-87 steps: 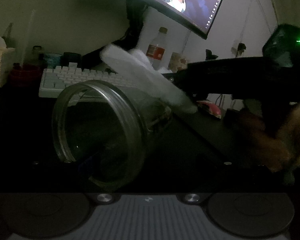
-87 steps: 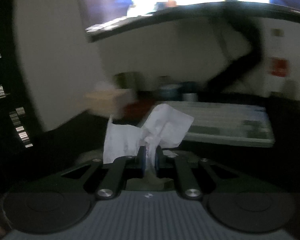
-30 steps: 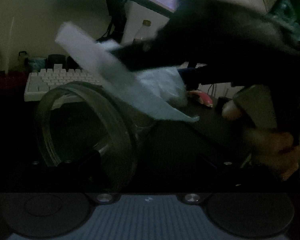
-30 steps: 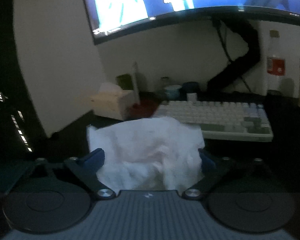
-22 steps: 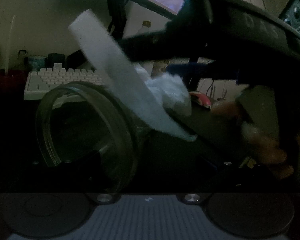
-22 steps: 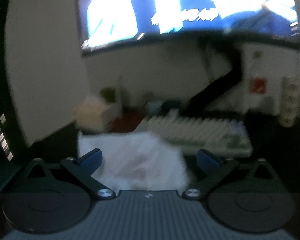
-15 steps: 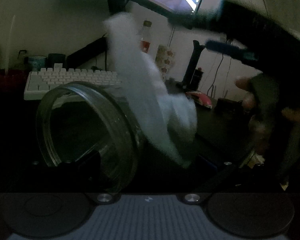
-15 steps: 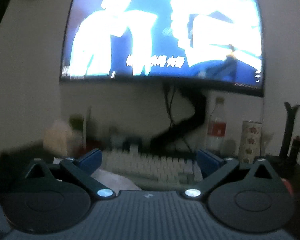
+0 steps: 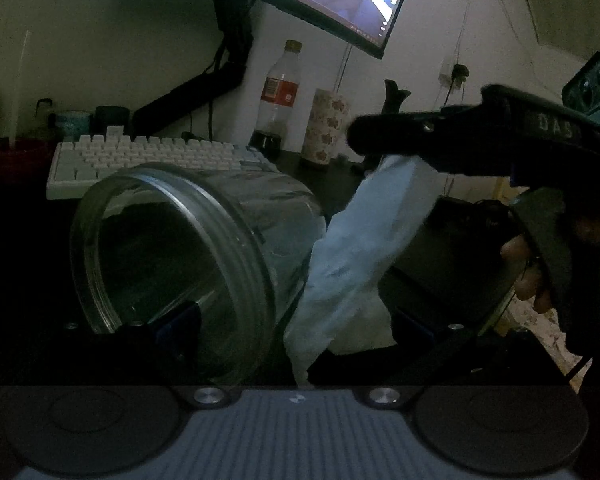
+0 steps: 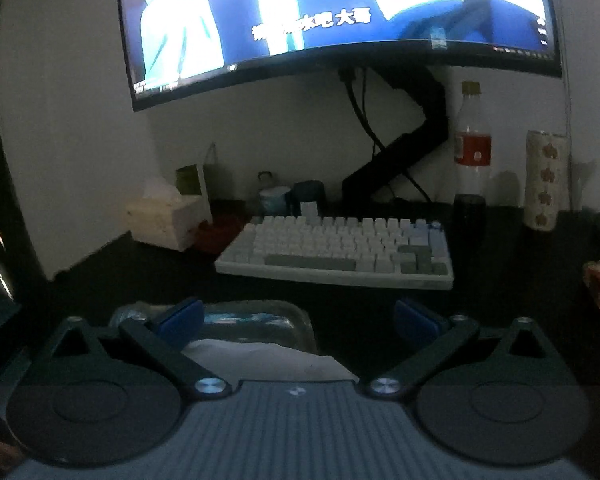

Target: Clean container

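Glass jar (image 9: 188, 256) beside white tissue (image 9: 352, 256)

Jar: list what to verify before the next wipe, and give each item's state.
1. Jar mouth uncovered: ok.
2. Left claw firm on the jar: cannot tell; its pads are partly hidden behind glass and tissue.
3. Right claw clamped on the tissue: not ok; jaws stand wide open.
4. Tissue inside the jar: not ok; it hangs outside, beside the wall.
5. Jar interior clean: cannot tell; too dark.
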### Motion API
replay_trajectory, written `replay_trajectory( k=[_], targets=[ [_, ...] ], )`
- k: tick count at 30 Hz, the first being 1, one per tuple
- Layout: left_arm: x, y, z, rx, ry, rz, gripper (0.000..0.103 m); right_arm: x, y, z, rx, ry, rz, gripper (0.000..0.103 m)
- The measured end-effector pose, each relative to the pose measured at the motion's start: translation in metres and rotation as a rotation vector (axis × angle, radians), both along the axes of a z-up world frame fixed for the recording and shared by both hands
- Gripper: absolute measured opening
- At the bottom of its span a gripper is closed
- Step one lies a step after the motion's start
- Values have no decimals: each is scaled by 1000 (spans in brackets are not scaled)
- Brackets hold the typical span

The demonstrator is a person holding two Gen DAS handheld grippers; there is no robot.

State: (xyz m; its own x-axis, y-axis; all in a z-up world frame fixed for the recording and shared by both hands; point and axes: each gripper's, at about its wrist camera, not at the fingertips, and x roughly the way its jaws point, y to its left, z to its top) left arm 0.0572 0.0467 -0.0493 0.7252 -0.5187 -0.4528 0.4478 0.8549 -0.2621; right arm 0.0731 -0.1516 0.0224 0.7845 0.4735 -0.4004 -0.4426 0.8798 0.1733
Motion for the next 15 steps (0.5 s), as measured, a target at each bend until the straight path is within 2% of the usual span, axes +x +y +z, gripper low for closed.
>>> replay_trajectory(
  k=[3,8,11,13,14,15],
  targets=[
    [-5,0,0,4,-2,1,103,1,-10,0,54,-2,42,103],
    [-13,1,0,8,-5,-4,103,8,-9,-11,-14,75,8,103],
    [-16,2,0,7,-5,-4,103,8,-10,-17,-34,91,7,103],
    [-16,1,0,12,-6,-4,103,9,-11,-19,-18,110,41,97],
    [-14,0,0,14,-7,-4,103,8,-12,-19,0,117,61,90],
    [-12,-1,0,14,-7,-4,103,9,-11,-20,9,127,78,70]
  ],
)
